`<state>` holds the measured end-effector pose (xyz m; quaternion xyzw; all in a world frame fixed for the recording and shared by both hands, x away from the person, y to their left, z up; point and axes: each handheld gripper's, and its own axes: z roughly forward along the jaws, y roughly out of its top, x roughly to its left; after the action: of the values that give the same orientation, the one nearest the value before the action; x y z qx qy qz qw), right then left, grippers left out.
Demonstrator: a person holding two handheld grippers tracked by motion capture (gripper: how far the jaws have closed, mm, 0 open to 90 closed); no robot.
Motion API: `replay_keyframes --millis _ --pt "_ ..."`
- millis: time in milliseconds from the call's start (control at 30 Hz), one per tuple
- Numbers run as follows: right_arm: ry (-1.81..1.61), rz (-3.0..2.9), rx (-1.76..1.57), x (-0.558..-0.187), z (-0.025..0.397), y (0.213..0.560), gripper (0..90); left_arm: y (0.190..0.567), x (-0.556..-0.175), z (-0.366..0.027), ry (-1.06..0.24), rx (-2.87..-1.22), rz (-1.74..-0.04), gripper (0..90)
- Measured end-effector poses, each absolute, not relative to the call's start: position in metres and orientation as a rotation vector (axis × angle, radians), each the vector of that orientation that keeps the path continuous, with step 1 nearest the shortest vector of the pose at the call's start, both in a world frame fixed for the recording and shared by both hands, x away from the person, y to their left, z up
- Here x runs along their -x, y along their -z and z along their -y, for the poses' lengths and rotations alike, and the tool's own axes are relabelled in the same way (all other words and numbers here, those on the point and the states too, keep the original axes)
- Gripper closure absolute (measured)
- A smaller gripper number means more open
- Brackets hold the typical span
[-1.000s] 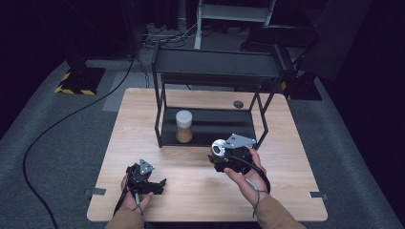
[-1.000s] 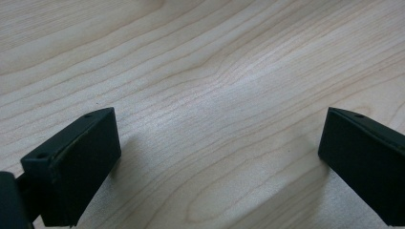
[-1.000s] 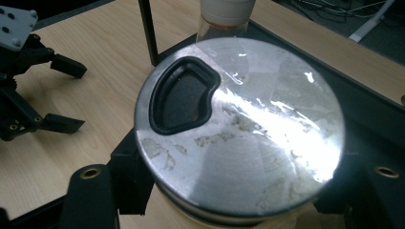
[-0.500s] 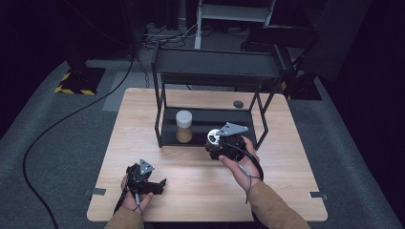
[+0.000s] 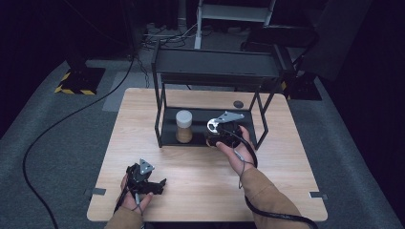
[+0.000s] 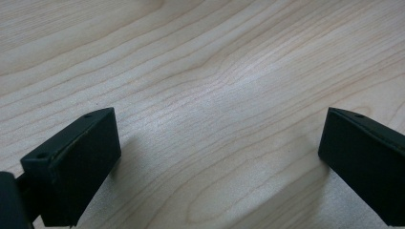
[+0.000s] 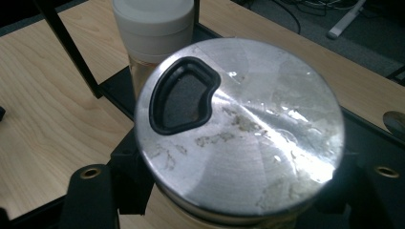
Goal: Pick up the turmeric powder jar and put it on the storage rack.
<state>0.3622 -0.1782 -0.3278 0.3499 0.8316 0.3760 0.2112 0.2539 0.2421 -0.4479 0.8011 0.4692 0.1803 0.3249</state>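
My right gripper (image 5: 223, 135) is shut on a jar with a round metal lid (image 7: 248, 138) that has a black-rimmed pour opening. The jaws grip it from both sides. In the high view the metal-lidded jar (image 5: 213, 125) is at the front of the black rack's lower shelf (image 5: 167, 139); whether it rests on the shelf I cannot tell. Just left of it on that shelf stands a jar with a white cap (image 5: 184, 125) and tan contents, also behind the lid as the white-capped jar (image 7: 153, 28). My left gripper (image 5: 143, 180) rests open on the wooden table (image 6: 215, 71), nothing between its jaws.
The two-tier black rack (image 5: 217, 67) stands at the back middle of the table (image 5: 286, 157), its posts flanking the lower shelf. A small dark round object (image 5: 237, 103) lies on the table behind the rack. Cables trail on the grey floor.
My right gripper has carried the metal-lidded jar away from the person and up to the rack's lower shelf. The left gripper has stayed put.
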Motion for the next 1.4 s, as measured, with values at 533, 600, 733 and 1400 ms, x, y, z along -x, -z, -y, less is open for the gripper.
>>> replay_keyframes --millis 533,600,733,1400 --pt "-1.019 -2.323 -1.032 -0.392 0.156 0.353 31.8 0.448 -0.254 -0.242 -0.473 -2.099 -1.231 0.4" --pt "-1.008 -2.322 -1.034 -0.397 0.153 0.359 31.8 0.448 -0.254 -0.242 -0.473 -2.1 -1.231 0.4" --pt "-1.008 -2.317 -1.049 -0.402 0.151 0.365 31.8 0.448 -0.254 -0.242 -0.473 -2.099 -1.232 0.4" --pt "-1.027 -2.288 -1.128 -0.417 0.15 0.384 31.8 0.448 -0.254 -0.242 -0.472 -2.099 -1.231 0.4"
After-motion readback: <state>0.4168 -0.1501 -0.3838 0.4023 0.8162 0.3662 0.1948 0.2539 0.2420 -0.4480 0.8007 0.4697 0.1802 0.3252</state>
